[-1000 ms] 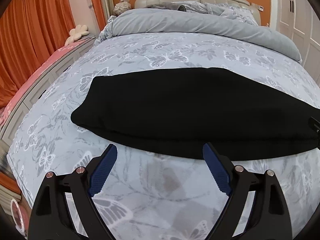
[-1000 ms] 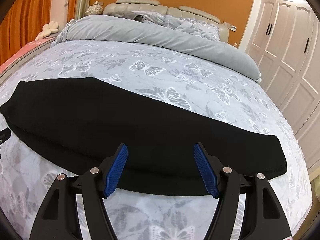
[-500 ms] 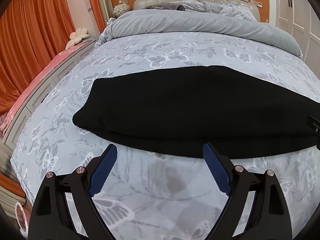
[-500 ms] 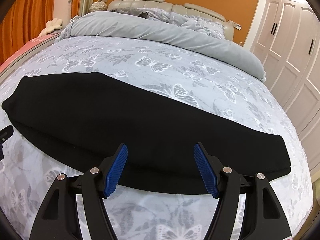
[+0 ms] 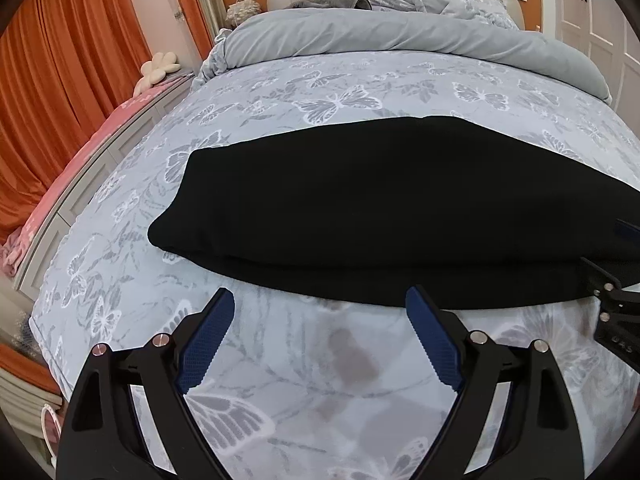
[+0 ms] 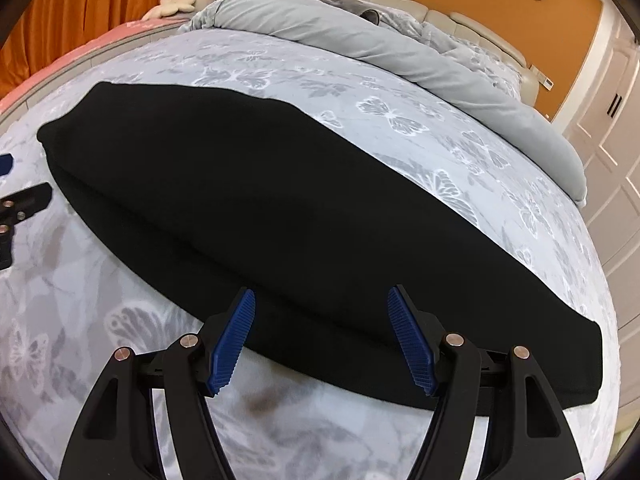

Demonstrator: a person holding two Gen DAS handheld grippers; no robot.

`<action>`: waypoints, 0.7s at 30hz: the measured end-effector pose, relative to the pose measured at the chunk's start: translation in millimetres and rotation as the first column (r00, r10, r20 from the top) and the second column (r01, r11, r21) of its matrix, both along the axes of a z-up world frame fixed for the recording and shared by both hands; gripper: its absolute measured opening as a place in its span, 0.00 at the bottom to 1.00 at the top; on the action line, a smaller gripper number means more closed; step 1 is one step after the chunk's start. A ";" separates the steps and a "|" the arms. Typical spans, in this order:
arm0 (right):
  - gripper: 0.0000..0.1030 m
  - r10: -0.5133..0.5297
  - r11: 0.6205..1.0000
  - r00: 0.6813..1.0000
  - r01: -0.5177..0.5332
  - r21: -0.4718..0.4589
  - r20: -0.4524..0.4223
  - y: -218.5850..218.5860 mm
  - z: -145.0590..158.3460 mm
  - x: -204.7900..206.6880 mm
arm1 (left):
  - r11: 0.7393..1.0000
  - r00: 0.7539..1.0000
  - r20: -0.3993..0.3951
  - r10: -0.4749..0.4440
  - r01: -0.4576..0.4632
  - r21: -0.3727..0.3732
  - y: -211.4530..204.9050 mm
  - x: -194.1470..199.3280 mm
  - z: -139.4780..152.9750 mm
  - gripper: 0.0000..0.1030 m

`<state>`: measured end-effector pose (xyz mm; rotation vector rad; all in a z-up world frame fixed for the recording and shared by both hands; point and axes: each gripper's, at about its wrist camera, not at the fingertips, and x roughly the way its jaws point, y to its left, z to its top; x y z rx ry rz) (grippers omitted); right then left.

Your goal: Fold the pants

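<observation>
pants: the black pants (image 5: 380, 208) lie flat across the bed (image 5: 340, 92), on its butterfly-printed cover, as one long dark band running side to side, near the foot end.
done so far: judging by the double edge along the near side, where one layer sits on another, the pants look folded once lengthwise, one leg over the other. The band lies smooth, with no bunching that shows.
left to do: the long band is not yet folded across its length; by my reading, one or two crosswise folds remain before it is a compact stack.
left tongs: the left tongs (image 5: 320, 334) are spread wide and hold nothing. They hover over bare bed cover just short of the near edge of the pants, toward the left end; only the cover shows between the blue pads.
right tongs: the right tongs (image 6: 322, 334) are also released, somewhat less wide, and empty. Their tips sit over the near edge of the pants toward the right end; whether they brush the cloth I cannot tell.
other things: a rolled grey duvet (image 5: 400, 32) lies by the headboard, well apart from the pants.
</observation>
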<state>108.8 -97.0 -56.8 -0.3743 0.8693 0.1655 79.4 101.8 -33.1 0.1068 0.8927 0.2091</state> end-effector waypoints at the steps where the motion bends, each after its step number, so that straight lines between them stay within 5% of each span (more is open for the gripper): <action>1: 0.65 0.000 1.000 1.000 0.000 0.001 -0.003 1.4 -1.5 2.1 | 1.000 1.000 -0.002 0.000 0.000 0.001 1.1 -0.3 -0.1 0.83; 21: 0.61 0.025 0.999 1.000 -0.024 0.033 -0.003 19.2 -19.3 35.9 | 0.999 0.998 -0.037 0.042 -0.041 0.020 35.0 -5.5 -9.4 0.83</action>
